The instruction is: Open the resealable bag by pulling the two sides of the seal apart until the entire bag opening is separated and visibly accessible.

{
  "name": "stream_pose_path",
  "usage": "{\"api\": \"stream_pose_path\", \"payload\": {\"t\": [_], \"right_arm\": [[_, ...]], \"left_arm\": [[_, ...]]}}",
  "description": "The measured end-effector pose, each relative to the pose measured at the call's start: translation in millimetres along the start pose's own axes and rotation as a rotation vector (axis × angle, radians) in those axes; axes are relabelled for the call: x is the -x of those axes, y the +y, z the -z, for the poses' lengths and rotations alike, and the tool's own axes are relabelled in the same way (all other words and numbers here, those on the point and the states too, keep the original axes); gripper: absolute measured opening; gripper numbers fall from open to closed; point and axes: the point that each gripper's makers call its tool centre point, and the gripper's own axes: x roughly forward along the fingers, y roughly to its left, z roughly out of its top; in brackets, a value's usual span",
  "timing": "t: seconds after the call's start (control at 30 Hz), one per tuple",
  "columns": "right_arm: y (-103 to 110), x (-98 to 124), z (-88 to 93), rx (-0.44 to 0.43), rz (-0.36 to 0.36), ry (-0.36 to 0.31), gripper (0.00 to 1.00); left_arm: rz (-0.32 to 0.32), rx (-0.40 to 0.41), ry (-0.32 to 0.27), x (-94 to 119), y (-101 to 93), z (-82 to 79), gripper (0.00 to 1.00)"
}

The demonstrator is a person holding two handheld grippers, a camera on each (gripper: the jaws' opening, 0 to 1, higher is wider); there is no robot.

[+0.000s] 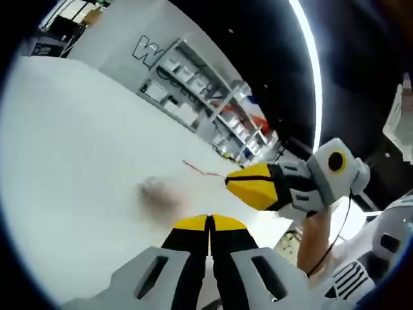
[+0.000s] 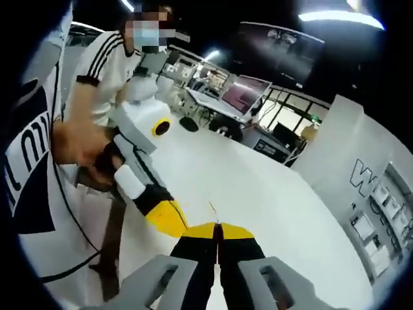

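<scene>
Jaws of both your left gripper (image 1: 209,221) and right gripper (image 2: 218,228) pinch a clear bag's red seal (image 1: 201,170), held taut between them above the white surface (image 1: 77,142).

In my left gripper view, my left gripper (image 1: 209,223) sits low over the table (image 1: 77,161) with its jaws pressed together. The right gripper (image 1: 248,187) comes in from the right, just beside it and a little farther out. A thin line of the bag (image 1: 201,170) stretches out from the right gripper's tip. Shelves (image 1: 193,90) stand behind the table.

In my right gripper view, the right gripper (image 2: 218,230) is at the bottom — the left gripper (image 2: 169,216) is just to its left. A person (image 2: 110,71) stands behind it, a hand (image 2: 80,145) on its handle. Screens (image 2: 245,93) sit beyond the table's far side.
</scene>
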Motion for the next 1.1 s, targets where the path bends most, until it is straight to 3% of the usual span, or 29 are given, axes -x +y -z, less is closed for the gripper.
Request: {"api": "stream_pose_path", "payload": {"t": [0.1, 0.2, 0.3, 0.6, 0.77, 1.1], "right_arm": [[-4.3, 1.3, 4.5, 0.028, 0.026, 0.023, 0.00], [-3.1, 0.9, 4.3, 0.038, 0.024, 0.019, 0.00], [-4.0, 0.8, 5.3, 0.041, 0.028, 0.016, 0.00], [-1.0, 0.4, 7.1, 0.056, 0.025, 0.015, 0.00], [0.0, 1.5, 4.4, 0.064, 0.028, 0.003, 0.00], [3.2, 1.8, 7.6, 0.072, 0.016, 0.011, 0.00]], "left_arm": [[0.075, 0.130, -0.064, 0.9, -7.6, -11.5, 0.02], [0.068, 0.143, -0.081, 0.8, -1.6, -15.0, 0.06], [0.117, 0.240, -0.104, -0.5, -6.7, -20.7, 0.09], [0.161, 0.311, -0.121, -0.9, -9.8, -29.0, 0.10], [0.138, 0.338, -0.130, -0.7, -0.7, -30.0, 0.10], [0.141, 0.351, -0.110, -0.5, -7.6, -26.7, 0.04]]}}
